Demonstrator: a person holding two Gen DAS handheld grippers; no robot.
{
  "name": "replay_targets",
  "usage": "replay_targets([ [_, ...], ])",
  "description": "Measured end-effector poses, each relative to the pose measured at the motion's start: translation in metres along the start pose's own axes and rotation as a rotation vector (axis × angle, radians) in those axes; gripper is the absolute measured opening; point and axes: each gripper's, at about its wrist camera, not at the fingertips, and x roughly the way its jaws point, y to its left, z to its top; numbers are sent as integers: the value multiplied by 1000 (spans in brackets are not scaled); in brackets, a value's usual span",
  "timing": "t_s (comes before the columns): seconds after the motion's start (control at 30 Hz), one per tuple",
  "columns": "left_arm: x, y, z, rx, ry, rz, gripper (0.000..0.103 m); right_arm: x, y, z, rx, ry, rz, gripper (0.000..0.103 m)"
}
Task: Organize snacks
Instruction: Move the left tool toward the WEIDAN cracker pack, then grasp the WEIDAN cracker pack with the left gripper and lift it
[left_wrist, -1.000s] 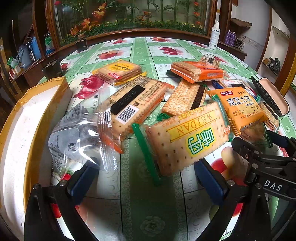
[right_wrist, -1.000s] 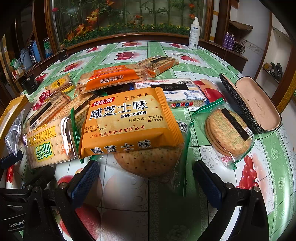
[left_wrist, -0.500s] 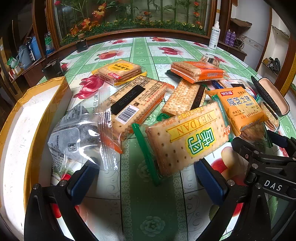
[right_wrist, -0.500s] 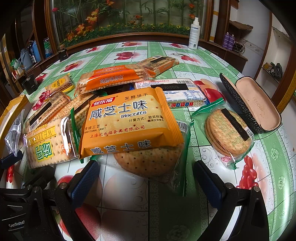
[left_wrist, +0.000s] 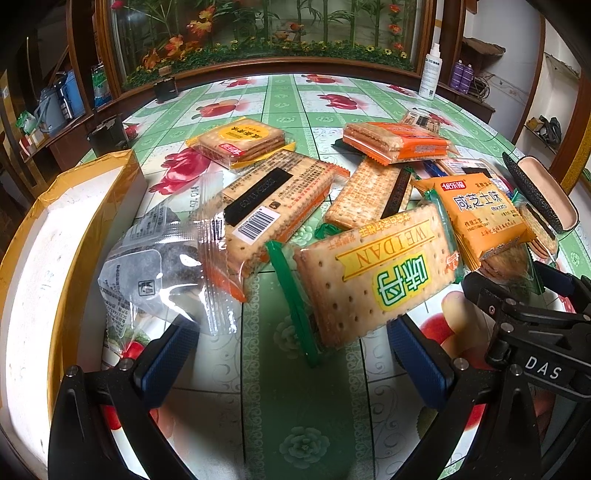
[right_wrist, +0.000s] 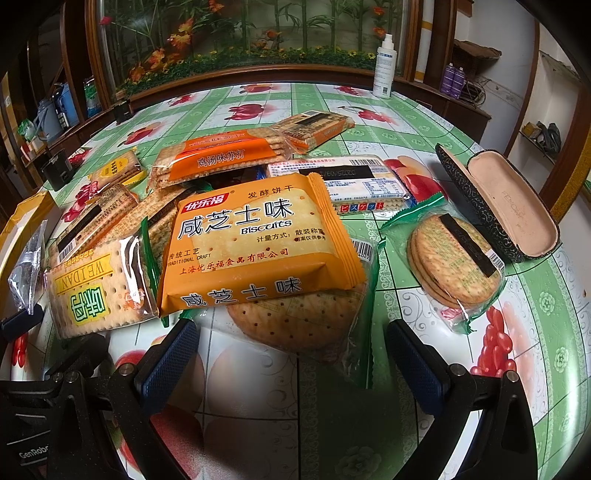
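Several cracker packets lie heaped on a table with a green floral cloth (left_wrist: 280, 406). My left gripper (left_wrist: 291, 350) is open and empty, just short of the green-edged WEIDAN packet (left_wrist: 373, 273), with a clear bag of dark snacks (left_wrist: 155, 266) by its left finger. My right gripper (right_wrist: 291, 350) is open and empty, just short of the orange cheese biscuit packet (right_wrist: 251, 247), which lies on a round cracker pack (right_wrist: 303, 317). The WEIDAN packet also shows in the right wrist view (right_wrist: 99, 284). The right gripper's body shows in the left wrist view (left_wrist: 535, 332).
A white box with yellow tape (left_wrist: 55, 258) stands at the left. An open glasses case (right_wrist: 498, 199) and a round biscuit pack (right_wrist: 454, 266) lie at the right. A spray bottle (right_wrist: 384, 66) stands at the table's far edge. Shelves ring the room.
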Motion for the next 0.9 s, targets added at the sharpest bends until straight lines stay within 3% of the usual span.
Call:
replay_targets([
  [0.33, -7, 2, -3, 25, -3, -10, 103, -4, 4, -1, -40, -17, 10, 101],
  [0.47, -16, 6, -4, 13, -52, -26, 99, -28, 4, -2, -53, -169, -30, 95],
  [0.6, -21, 9, -5, 11, -75, -69, 70, -44, 0, -3, -28, -246, 21, 94],
  [0.77, -27, 2, -5, 35, -87, -138, 63, -45, -1, -1, -23, -236, 52, 57],
  [0.9, -35, 3, -7, 19, -123, -145, 63, -46, -2, -1, -31, -245, 31, 51],
])
